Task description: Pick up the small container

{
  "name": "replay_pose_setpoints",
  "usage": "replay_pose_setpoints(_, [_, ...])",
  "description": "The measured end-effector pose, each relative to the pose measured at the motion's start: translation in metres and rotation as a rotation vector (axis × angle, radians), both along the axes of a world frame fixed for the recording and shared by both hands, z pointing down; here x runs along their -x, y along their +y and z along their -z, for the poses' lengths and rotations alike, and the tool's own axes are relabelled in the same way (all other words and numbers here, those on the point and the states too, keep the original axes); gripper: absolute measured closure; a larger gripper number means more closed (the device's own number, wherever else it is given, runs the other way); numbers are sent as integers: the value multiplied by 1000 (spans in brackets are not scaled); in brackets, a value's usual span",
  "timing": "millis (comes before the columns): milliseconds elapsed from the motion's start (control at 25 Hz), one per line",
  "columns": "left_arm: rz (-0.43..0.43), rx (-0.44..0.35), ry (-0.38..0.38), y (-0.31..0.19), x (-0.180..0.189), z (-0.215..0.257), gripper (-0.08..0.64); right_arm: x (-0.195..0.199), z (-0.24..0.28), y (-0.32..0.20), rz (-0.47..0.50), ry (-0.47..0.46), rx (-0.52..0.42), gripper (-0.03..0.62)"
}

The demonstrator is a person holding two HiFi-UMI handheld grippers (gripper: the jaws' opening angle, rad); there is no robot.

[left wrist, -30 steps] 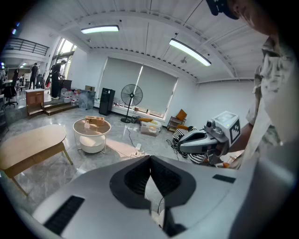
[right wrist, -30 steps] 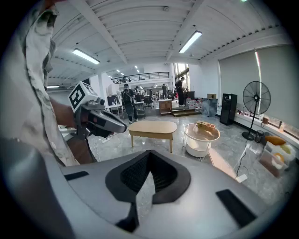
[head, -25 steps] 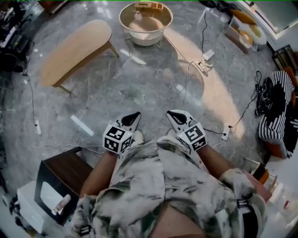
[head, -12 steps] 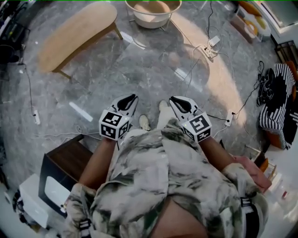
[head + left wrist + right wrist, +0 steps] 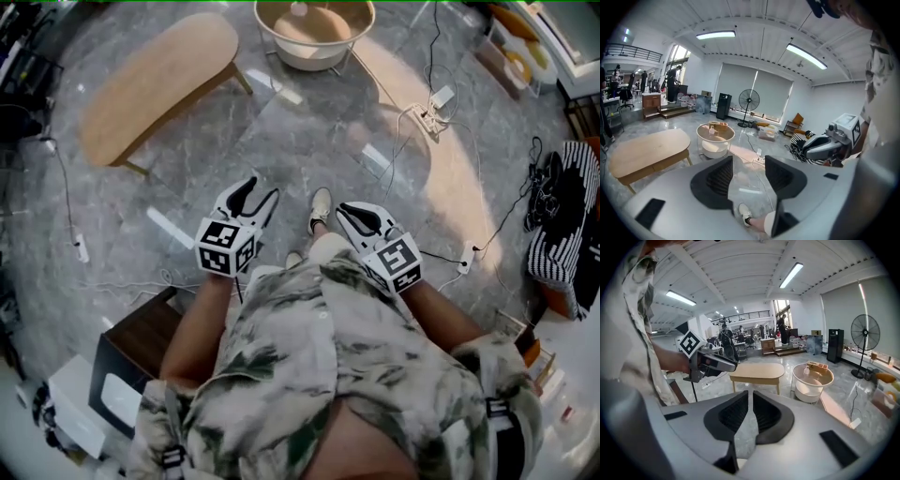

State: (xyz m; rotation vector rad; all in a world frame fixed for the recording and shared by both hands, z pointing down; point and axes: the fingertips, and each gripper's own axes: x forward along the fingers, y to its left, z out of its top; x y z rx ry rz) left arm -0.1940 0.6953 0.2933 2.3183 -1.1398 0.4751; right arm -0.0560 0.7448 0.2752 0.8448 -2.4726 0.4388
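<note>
left claw [image 5: 262, 187] has just been opening, nothing between its jaws; right claw [image 5: 342, 210] clenched, empty. both aim at the round counter [image 5: 277, 49] at frame top, evidently approaching.

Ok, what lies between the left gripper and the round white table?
Head view: only bare grey marble floor between the round white table and the left gripper, whose empty jaws have just been opening.
</note>
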Motion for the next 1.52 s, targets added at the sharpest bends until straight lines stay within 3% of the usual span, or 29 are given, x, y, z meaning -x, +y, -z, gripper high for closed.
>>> replay_pose_setpoints(200, [26, 7, -50, -90, -11, 5, 332, -18, 2, -83, 39, 11, -3, 540])
replay_pose_setpoints(480, [31, -9, -81, -197, -54, 10, 316, -55, -8, -170, 58, -5, 16, 552])
replay_pose_setpoints(880, [-16, -4, -87, -295, -99, 7, 316, -87, -13, -239, -4, -22, 41, 552])
replay_pose_setpoints(1120, [-45, -21, -61, -353, -92, -3, 316, -75, -18, -284, -48, 11, 37, 554])
replay_pose_setpoints(1320, [-90, 1, -19, -428, -85, -17, 316, -65, -15, -350, -131, 25, 44, 554])
replay_pose_setpoints(1520, [-160, 11, -25, -498, -67, -30, 317, -29, -18, -417, -154, 51, 55, 555])
